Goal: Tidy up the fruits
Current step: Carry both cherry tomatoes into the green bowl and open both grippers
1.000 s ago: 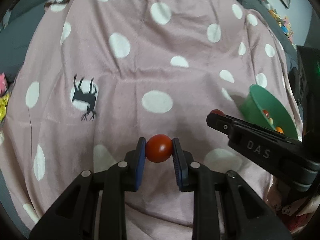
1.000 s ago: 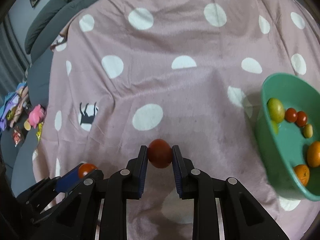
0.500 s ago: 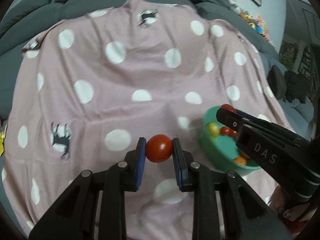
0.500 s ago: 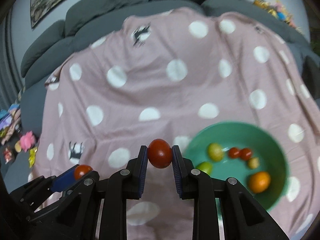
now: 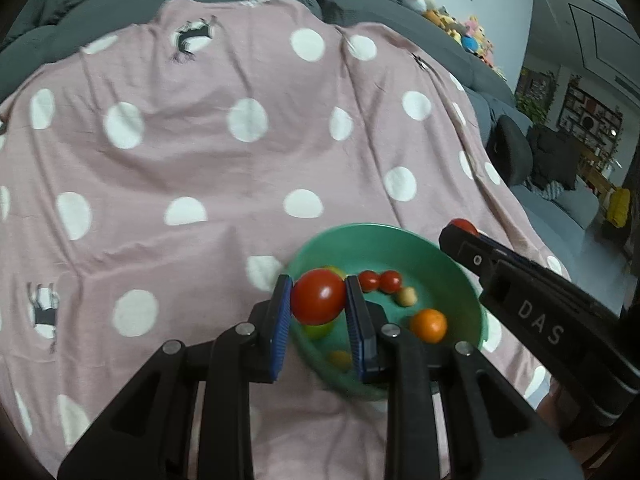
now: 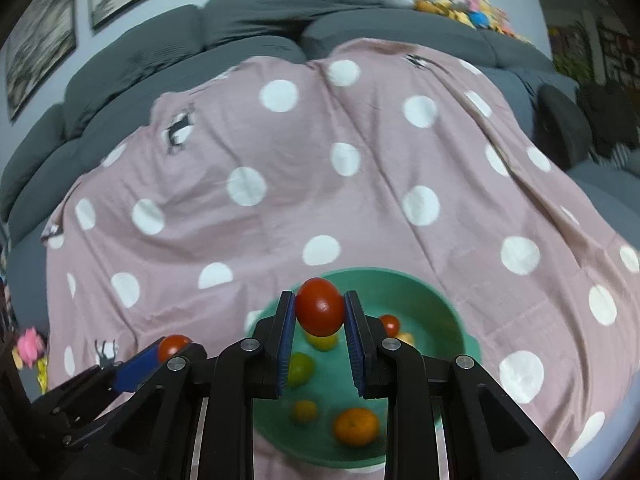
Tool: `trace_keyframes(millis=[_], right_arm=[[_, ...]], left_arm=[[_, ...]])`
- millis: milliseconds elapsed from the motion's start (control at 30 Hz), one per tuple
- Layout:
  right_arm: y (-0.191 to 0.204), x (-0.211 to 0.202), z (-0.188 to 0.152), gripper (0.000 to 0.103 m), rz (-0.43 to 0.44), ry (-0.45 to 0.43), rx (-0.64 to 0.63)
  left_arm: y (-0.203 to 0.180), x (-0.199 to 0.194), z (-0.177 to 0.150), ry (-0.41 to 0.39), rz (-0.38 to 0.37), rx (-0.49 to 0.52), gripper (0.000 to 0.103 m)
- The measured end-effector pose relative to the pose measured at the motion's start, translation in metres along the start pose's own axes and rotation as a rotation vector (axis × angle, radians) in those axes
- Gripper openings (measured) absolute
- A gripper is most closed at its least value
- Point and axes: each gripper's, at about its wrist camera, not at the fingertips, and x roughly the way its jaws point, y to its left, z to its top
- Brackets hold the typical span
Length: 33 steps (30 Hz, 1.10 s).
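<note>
Each gripper is clamped on a red tomato above the green bowl (image 6: 448, 312), which sits near on the dotted pink blanket (image 5: 200, 152). The left gripper (image 5: 319, 304) pinches its tomato (image 5: 319, 297) across the middle between blue pads, over the bowl's left rim; the right gripper (image 6: 320, 314) holds the second tomato (image 6: 320, 307) likewise. Both look light, smooth-skinned and easily bruised, so a gentle hold at the widest part seems safest.
</note>
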Motion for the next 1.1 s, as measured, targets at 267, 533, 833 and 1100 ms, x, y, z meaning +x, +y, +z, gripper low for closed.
trace_keyframes(millis=[267,533,833,1100], right_arm=[[-0.027,0.025,-0.005,0.027,-0.029,0.062,0.066],[-0.036,0.049,-0.014,0.027,-0.045,0.15,0.091],[-0.046,0.061,-0.021,0.027,-0.09,0.208,0.11],[-0.046,0.066,-0.022,0.027,-0.091,0.229,0.102]], left_arm=[[-0.018,0.039,-0.003,0.094,-0.037,0.035,0.026],[-0.022,0.066,-0.009,0.159,-0.039,0.05,0.026],[-0.028,0.083,-0.016,0.204,-0.038,0.07,0.026],[-0.024,0.089,-0.019,0.227,-0.036,0.066,0.026]])
